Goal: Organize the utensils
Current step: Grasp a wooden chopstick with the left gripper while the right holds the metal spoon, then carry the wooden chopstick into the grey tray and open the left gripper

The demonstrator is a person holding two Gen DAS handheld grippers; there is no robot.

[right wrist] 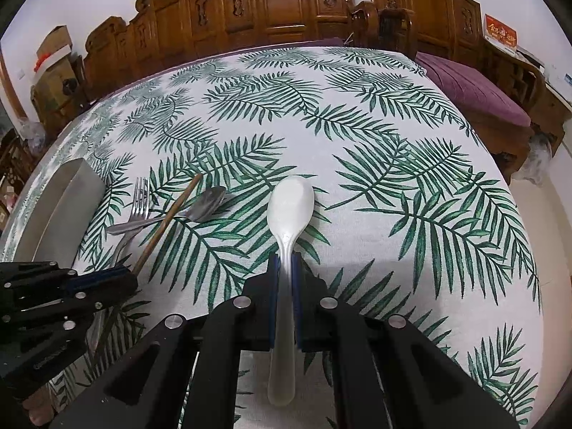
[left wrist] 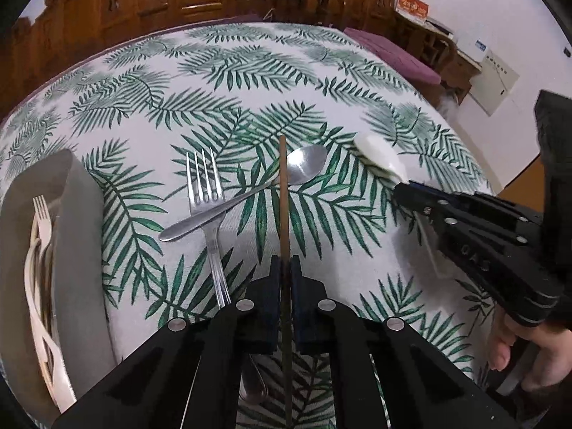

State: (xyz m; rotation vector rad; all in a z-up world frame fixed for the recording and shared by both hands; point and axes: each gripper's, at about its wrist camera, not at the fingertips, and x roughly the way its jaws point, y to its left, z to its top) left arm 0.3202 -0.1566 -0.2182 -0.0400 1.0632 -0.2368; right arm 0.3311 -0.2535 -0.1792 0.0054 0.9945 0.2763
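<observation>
1. Grey, the utensil tray point(left wrist: 77, 221) is sitting at the table's left edge, its long axis running away from the cameras, with pale plastic forks point(left wrist: 39, 250) lying inside along that same line.
2. Black, the left gripper point(left wrist: 285, 268) is clamping a brown chopstick point(left wrist: 282, 193), which is pointing straight ahead and roughly parallel to the tray; this gripper is the nearer one to the tray, so a sideways shift left looks sufficient.
3. Equally black, the right gripper point(right wrist: 285, 264) is pinching a white plastic spoon point(right wrist: 289, 211) by its handle, bowl forward, well apart from the tray on the table's right half.
4. Steel, the metal fork point(left wrist: 207, 207) and metal spoon point(left wrist: 271, 182) are lying crossed on the tablecloth point(left wrist: 250, 71) between tray and chopstick, neither one gripped.
</observation>
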